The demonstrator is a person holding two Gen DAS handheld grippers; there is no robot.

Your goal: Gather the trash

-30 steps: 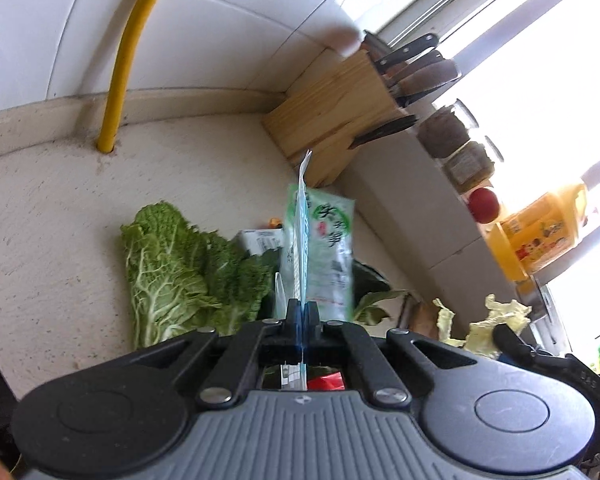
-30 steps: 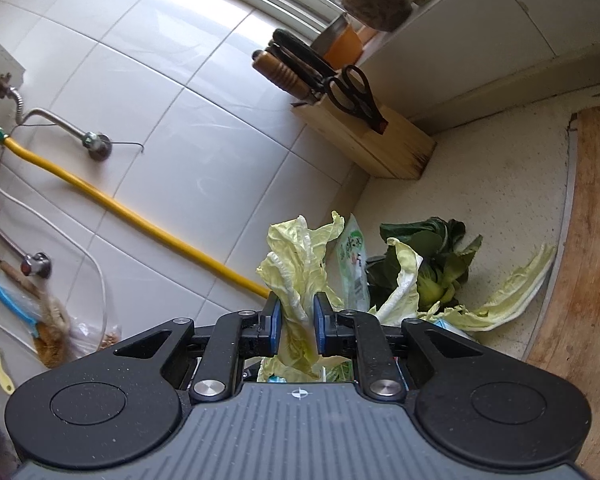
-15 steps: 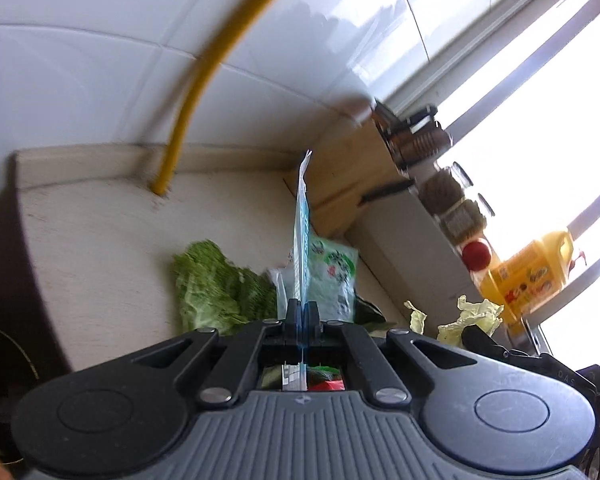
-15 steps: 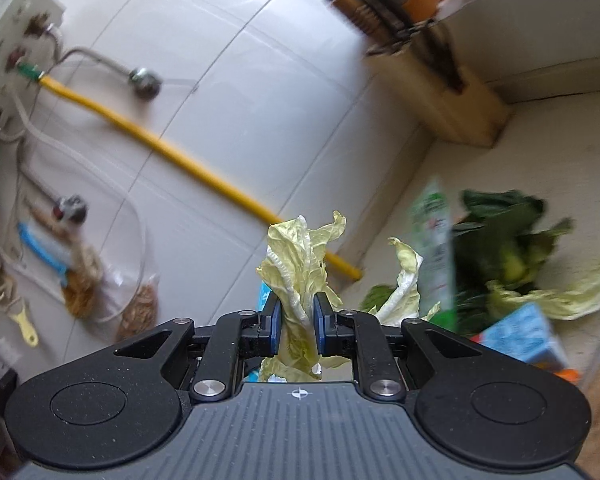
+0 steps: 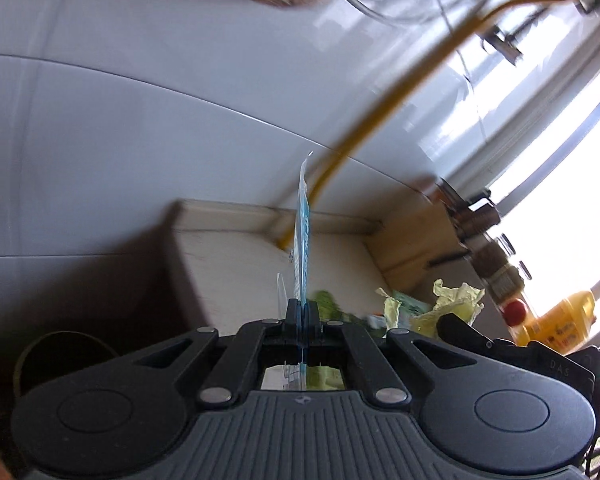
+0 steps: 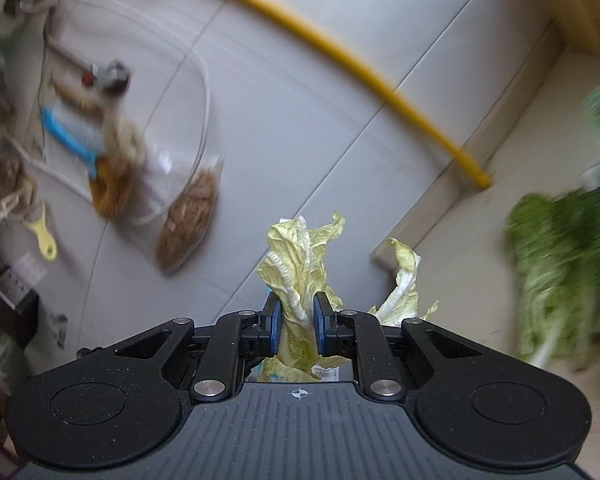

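We are in a home kitchen: white wall tiles (image 5: pixel 180 112), a stone counter (image 5: pixel 236 264), a knife block (image 5: pixel 416 236) far right, an oil bottle (image 5: pixel 556 320), leafy greens (image 6: pixel 560 264).

The right gripper (image 6: pixel 296 316) has its blue-padded fingers (image 6: pixel 274 322) pressed against a bunch of pale yellow cabbage leaves (image 6: pixel 300 264), which stand up between them and curl at the top. A second pale leaf (image 6: pixel 404 280) sticks up just to the right. Far right, a blurred green leafy cabbage (image 6: pixel 556 272) lies on the beige countertop (image 6: pixel 520 136). A yellow hose (image 6: pixel 340 56) runs diagonally across the white tiled wall (image 6: pixel 280 128) down to the counter's back edge. On the left wall hang a clear bag of brown contents (image 6: pixel 188 216), a blue-handled brush (image 6: pixel 66 138) and a yellow peeler (image 6: pixel 42 232), all blurred.
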